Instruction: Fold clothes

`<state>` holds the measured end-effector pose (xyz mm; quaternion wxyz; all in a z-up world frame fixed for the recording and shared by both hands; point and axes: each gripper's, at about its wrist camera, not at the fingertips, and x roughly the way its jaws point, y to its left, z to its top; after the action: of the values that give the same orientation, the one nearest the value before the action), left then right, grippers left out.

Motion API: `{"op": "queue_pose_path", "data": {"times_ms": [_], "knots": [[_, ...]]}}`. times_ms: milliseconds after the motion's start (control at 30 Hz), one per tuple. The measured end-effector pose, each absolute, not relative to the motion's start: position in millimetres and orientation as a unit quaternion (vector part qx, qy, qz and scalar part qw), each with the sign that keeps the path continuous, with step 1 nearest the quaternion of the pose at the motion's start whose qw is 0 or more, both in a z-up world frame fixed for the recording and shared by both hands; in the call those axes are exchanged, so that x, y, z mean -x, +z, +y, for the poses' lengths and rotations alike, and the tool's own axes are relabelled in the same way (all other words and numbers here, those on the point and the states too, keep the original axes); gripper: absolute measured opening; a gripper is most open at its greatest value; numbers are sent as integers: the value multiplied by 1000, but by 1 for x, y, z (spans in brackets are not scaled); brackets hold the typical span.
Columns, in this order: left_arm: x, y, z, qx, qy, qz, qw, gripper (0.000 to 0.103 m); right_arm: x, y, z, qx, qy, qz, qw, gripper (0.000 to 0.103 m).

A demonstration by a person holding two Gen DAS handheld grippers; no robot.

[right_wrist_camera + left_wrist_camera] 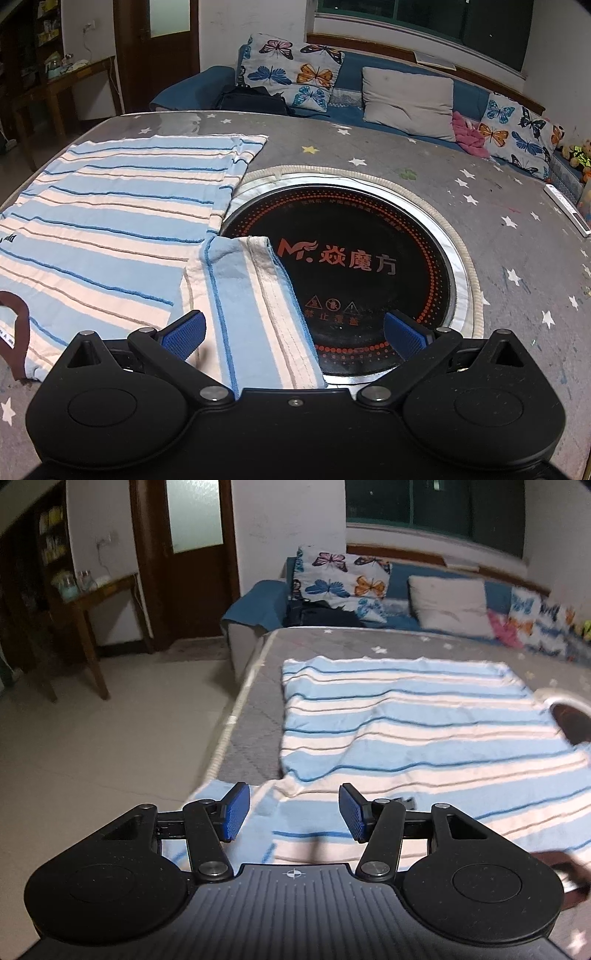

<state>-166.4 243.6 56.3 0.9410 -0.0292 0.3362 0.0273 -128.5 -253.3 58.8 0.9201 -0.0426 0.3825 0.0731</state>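
Observation:
A blue and white striped shirt [406, 716] lies spread flat on the grey star-patterned table [255, 709]. My left gripper [294, 814] hovers open above the shirt's near left sleeve, with nothing between its blue pads [234, 810]. In the right wrist view the same shirt [110, 214] lies to the left, its brown collar [20, 332] at the lower left. Its right sleeve [251, 314] lies over the rim of the round black heater. My right gripper [294, 334] stands open over that sleeve, holding nothing.
A round black heating plate [351, 273] with a metal rim is set into the table's middle. A white remote [567, 210] lies at the table's right edge. Behind stands a blue sofa [369, 96] with butterfly cushions [291, 70]. A wooden side table [96, 602] stands left.

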Motion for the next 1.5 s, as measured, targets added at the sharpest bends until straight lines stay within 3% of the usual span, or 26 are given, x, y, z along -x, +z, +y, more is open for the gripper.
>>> {"op": "queue_pose_path", "data": {"times_ms": [300,667,1267,1433,1500], "knots": [[165,59,251,86,22,338,937,60,129,61,-251,43,75,380,921,103],[153,66,226,55,-9,330,942,68,127,63,-247,44,77,377,922,103],[115,23,144,-116,-88,294,945,69,124,56,-246,43,78,384,919,103],[110,2,137,-149,-82,310,935,74,124,55,-246,42,78,384,919,103],[113,-1,136,-165,-76,301,936,85,124,55,-246,42,78,384,919,103]]}}
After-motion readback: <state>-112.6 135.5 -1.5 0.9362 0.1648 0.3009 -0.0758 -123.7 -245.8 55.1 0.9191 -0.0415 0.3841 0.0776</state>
